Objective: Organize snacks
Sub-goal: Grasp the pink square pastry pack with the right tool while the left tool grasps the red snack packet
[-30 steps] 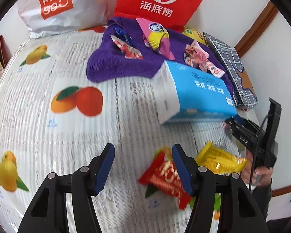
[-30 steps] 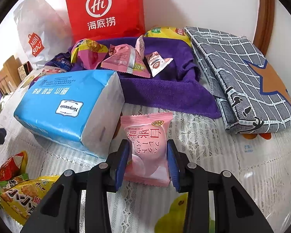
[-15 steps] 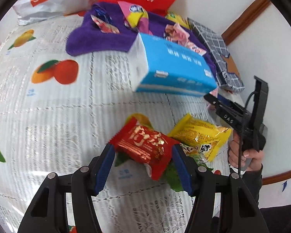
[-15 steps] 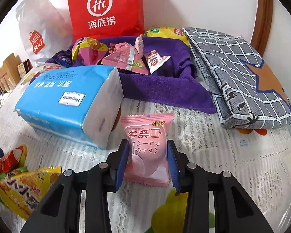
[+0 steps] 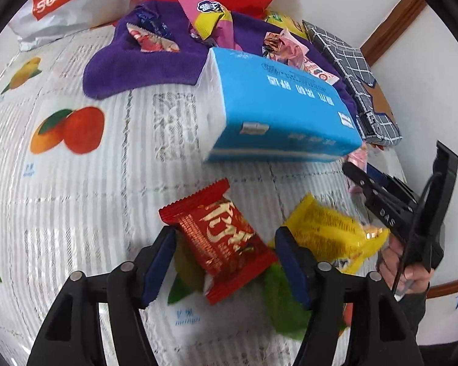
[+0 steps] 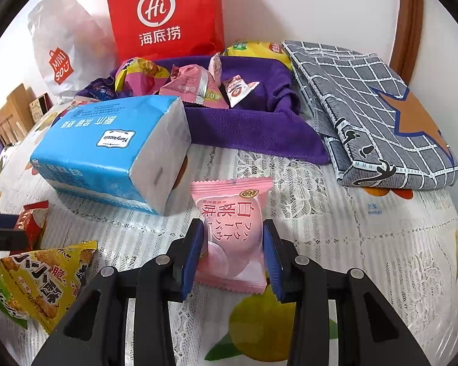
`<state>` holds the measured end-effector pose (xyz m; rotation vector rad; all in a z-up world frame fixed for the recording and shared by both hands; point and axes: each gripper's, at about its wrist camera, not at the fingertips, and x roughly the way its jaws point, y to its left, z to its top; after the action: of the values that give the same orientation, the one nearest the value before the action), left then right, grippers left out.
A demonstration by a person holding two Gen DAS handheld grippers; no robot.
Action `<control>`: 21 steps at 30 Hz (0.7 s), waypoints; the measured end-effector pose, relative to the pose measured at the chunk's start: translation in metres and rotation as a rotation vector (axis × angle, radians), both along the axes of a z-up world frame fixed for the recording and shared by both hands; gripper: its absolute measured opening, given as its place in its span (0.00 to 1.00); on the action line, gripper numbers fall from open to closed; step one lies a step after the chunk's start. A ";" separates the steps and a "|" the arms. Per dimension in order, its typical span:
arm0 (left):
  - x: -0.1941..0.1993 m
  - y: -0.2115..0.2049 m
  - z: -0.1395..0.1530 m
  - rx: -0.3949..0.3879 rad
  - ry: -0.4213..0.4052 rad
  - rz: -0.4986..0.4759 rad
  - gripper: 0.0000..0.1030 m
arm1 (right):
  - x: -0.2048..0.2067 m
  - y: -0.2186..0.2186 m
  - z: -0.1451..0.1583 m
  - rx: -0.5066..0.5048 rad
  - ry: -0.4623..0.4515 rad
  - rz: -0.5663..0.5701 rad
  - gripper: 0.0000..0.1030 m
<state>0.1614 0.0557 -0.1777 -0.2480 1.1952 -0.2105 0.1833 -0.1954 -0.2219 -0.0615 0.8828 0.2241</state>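
the right gripper (image 6: 232, 254) has its blue pads pressed against both long edges of a pale pink, pillow-shaped plastic snack packet (image 6: 233, 238), which lies flat on the lace-patterned, fruit-printed tablecloth (image 6: 366, 244); gripping across the narrow width probably keeps the soft wrapper from buckling; the packet's far end sticks out past the fingertips, just beside the white end of a blue plastic-wrapped tissue pack (image 6: 113, 152); the left gripper (image 5: 224, 263) stands over a glossy red foil snack packet (image 5: 219, 238) with its jaws opening; the red packet lies between the pads, slanted, its near corner close to the right-hand pad, and neither pad looks to be pressing it; a crinkled yellow snack bag (image 5: 326, 238) sits just beyond the right-hand pad, near enough to get caught in a careless close; other wrapped snacks are already gathered on a purple folded towel (image 6: 253, 134) at the back, in front of a red paper bag (image 6: 165, 15), so the towel seems the collecting place; both packets lie well short of it, the tissue pack between.
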 end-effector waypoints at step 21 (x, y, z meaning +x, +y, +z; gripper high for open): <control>-0.009 0.011 -0.004 0.282 -0.249 0.031 0.37 | -0.018 0.001 0.001 0.017 -0.002 -0.011 0.38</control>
<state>0.1524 0.0670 -0.1812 0.0078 0.9598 -0.0422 0.1655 -0.1939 -0.2209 -0.0410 0.8789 0.2216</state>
